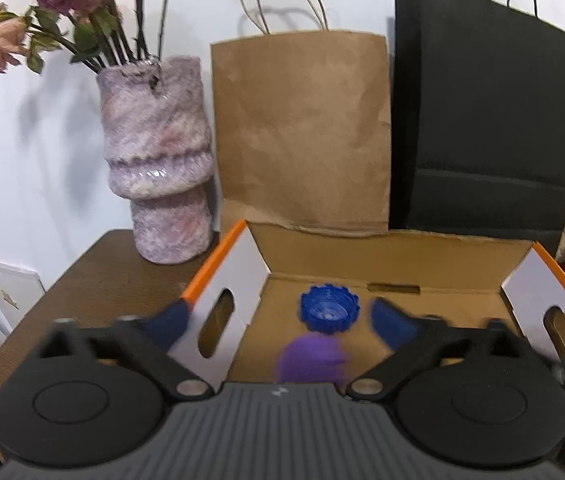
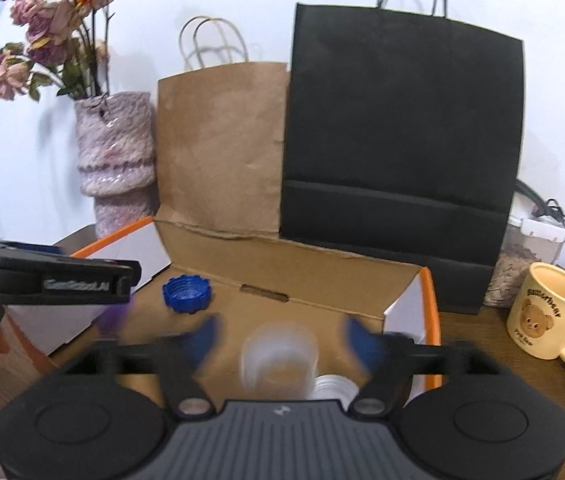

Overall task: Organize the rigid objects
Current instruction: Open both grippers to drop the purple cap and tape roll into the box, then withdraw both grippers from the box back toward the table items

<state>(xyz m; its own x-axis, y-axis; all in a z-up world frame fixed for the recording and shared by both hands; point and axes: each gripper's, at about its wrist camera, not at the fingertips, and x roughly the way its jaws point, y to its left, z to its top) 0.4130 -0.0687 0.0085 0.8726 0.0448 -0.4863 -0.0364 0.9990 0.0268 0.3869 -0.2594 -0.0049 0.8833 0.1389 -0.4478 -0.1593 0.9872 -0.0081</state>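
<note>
- Against a white wall, a brown desk (image 1: pixel 94 264) carries a vase (image 1: pixel 156 160), a brown paper bag (image 1: pixel 302 128), a black bag (image 1: pixel 490 128) and an open cardboard box (image 1: pixel 394 258).
- Inside the box lie a blue cap (image 1: pixel 329 307), a blurred purple piece (image 1: pixel 310 360) and a clear cup (image 2: pixel 280 354).
- Left tongs (image 1: pixel 278 322) gape wide over the purple piece, gripping nothing.
- Right tongs (image 2: pixel 280 338) also stand wide, the cup between them but seemingly loose.
- Likely mid-sorting; next comes closing squarely on one object.
</note>
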